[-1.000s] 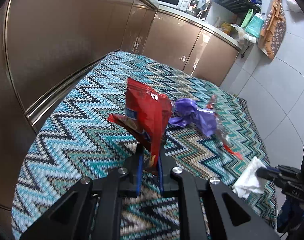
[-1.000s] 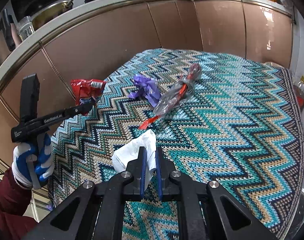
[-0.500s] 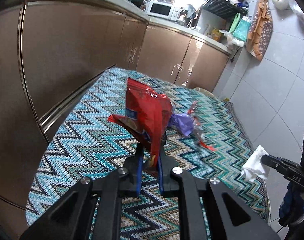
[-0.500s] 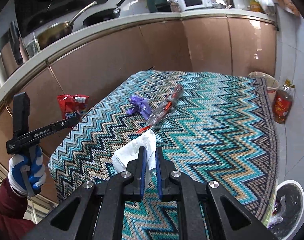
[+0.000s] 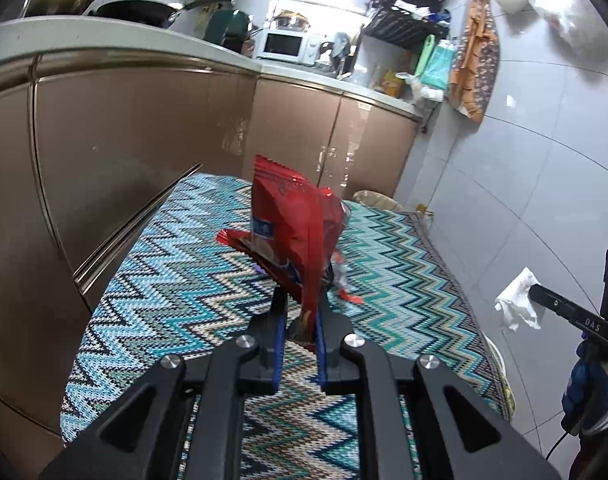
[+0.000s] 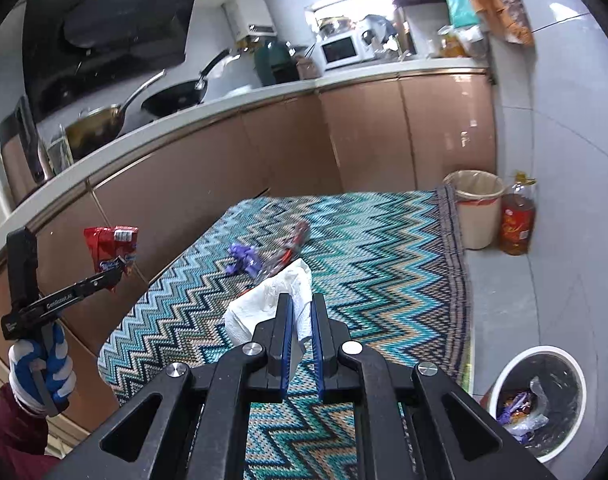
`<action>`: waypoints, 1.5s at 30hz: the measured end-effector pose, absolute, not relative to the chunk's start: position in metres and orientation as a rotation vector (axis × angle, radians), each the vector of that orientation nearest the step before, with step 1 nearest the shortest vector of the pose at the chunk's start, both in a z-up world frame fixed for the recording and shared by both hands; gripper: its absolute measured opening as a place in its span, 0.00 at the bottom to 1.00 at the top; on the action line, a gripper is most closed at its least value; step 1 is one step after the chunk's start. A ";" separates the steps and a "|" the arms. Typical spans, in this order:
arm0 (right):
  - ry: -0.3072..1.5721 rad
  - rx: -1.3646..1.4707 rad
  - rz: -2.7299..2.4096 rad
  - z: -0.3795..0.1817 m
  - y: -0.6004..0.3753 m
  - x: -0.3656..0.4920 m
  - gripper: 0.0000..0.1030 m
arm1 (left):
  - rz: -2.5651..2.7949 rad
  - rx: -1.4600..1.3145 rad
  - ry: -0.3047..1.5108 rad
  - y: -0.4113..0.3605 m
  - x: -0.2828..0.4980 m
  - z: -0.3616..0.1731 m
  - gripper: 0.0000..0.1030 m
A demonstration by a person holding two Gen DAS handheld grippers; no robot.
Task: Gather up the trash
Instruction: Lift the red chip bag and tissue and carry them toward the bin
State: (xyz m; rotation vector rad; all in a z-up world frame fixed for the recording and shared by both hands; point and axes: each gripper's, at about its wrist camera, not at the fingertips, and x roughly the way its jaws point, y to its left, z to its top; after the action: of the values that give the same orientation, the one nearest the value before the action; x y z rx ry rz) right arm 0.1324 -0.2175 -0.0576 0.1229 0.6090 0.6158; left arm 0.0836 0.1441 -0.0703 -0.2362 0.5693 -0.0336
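1. The left tongs (image 5: 299,322) are clamped on the bottom edge of a red snack wrapper (image 5: 293,232), which stands upright between the blue pads, clear of the rug.
2. From the right wrist view the same wrapper (image 6: 113,246) hangs at the tip of the left tongs (image 6: 115,274), with a hand in a blue and white glove (image 6: 39,364) gripping the handle and a dark red sleeve (image 6: 11,436) below it.
3. The right tongs (image 6: 301,320) are shut tight on a crumpled white tissue (image 6: 267,304), which bulges out to the left of the pads, held above the rug.
4. In the left wrist view that tissue (image 5: 518,300) dangles from the tip of the right tongs (image 5: 536,292) over the grey floor tiles.
5. Below both tools lies a zigzag rug (image 6: 384,264) in teal, blue and beige, spread on the kitchen floor against the brown cabinets (image 6: 287,148).
6. Still on the rug: a crumpled purple wrapper (image 6: 243,258) and, just beside it, a clear plastic wrapper with red bits (image 6: 289,248).
7. In the left wrist view those two are mostly hidden behind the red wrapper; only a red scrap (image 5: 350,296) peeks out.
8. A white bin with a dark liner (image 6: 538,400) sits on the tiles at the lower right, off the rug, with some wrappers already inside.
9. A second bin with a beige liner (image 6: 476,212) stands at the rug's far corner, next to an orange bottle (image 6: 516,220).
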 end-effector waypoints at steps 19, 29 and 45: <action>0.483 0.216 0.388 -0.044 -0.332 0.107 0.09 | -0.194 -0.150 0.588 0.053 0.102 -0.048 0.11; 0.488 0.268 0.264 -0.062 -0.398 0.101 0.09 | -0.383 -0.004 0.644 -0.056 0.138 -0.053 0.11; 0.625 0.347 0.043 -0.132 -0.486 0.119 0.09 | -0.698 0.236 0.848 -0.264 0.204 -0.124 0.11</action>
State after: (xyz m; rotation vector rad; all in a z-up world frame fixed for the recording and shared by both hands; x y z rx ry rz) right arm 0.1193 -0.4863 -0.1317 0.3468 0.6245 0.0426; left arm 0.2043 -0.2640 -0.1235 0.2359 0.8476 -0.6981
